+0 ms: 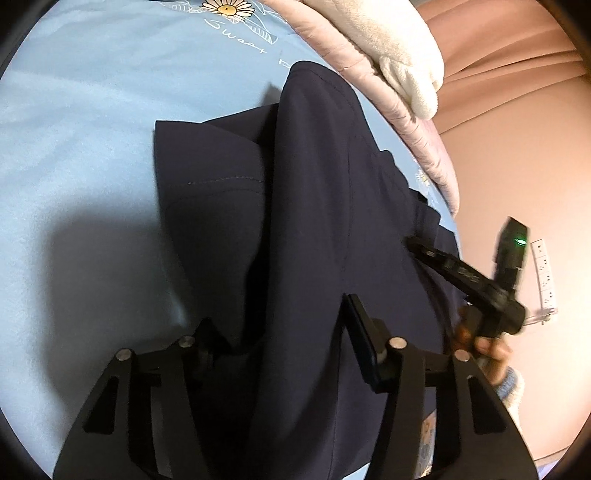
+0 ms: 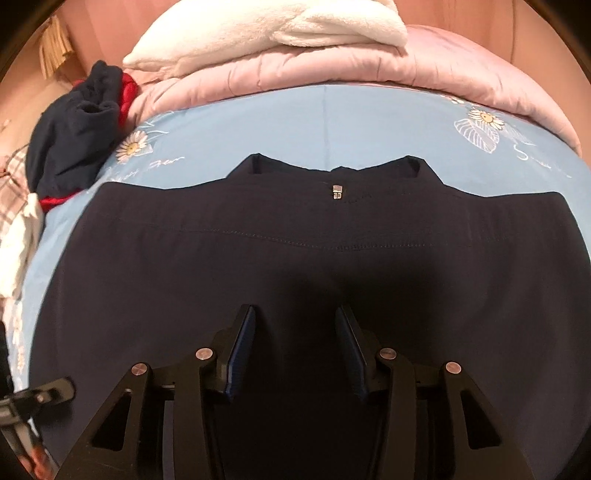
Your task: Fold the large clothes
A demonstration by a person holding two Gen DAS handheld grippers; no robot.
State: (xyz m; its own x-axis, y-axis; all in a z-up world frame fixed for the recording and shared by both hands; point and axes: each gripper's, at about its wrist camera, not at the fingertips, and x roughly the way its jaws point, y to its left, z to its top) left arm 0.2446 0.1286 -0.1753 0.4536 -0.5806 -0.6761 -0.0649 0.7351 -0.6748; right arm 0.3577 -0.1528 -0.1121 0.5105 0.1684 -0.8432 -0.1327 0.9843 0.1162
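The navy trousers (image 2: pixel 295 258) are lying spread on the blue bed sheet (image 2: pixel 295 122). A raised fold is passing between the left tool (image 1: pixel 284 325)'s fingers; whether they are pinching it is unclear. The right tool (image 2: pixel 295 332) is hovering above the fabric, jaws apart, holding nothing.

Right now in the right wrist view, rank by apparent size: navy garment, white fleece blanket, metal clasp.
1. navy garment, nearest the camera, so it looks enlarged
2. white fleece blanket
3. metal clasp
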